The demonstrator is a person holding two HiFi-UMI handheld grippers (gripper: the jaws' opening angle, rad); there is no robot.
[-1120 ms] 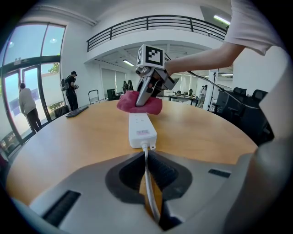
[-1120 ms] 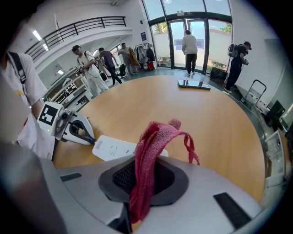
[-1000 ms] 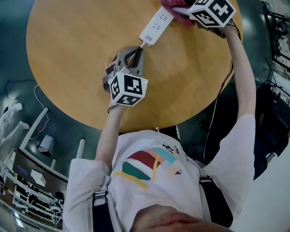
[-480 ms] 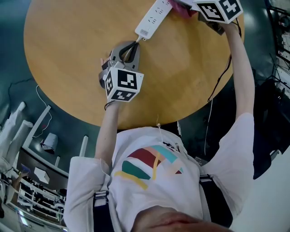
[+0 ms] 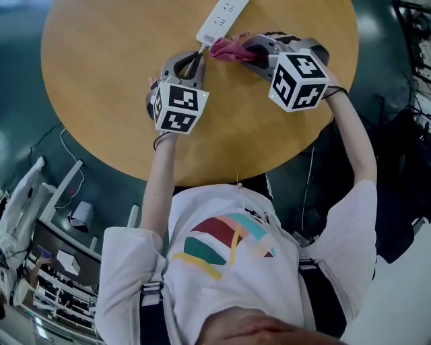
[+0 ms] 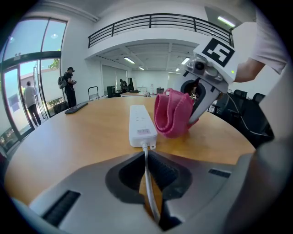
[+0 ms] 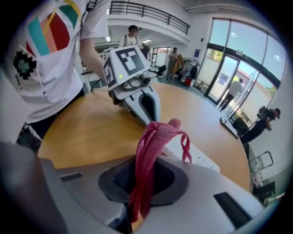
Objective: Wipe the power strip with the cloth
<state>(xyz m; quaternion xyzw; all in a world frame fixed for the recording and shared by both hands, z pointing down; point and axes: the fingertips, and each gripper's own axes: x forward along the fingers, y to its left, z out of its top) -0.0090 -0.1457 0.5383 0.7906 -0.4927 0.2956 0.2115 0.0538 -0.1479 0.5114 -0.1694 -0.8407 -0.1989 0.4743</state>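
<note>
Fingers (image 6: 91, 192) of the left gripper (image 5: 194, 64) are closed on the thin white cord (image 6: 147, 173) where it leaves the long white plastic power strip (image 5: 221, 17). This strip lies flat on the round wooden table (image 5: 101, 87). Jaws of the right gripper (image 5: 250, 52) are clamped on a folded pink woven cloth (image 5: 227, 50), held just beside the strip's cord end, toward the person's right. Contact between cloth and strip cannot be judged.
</note>
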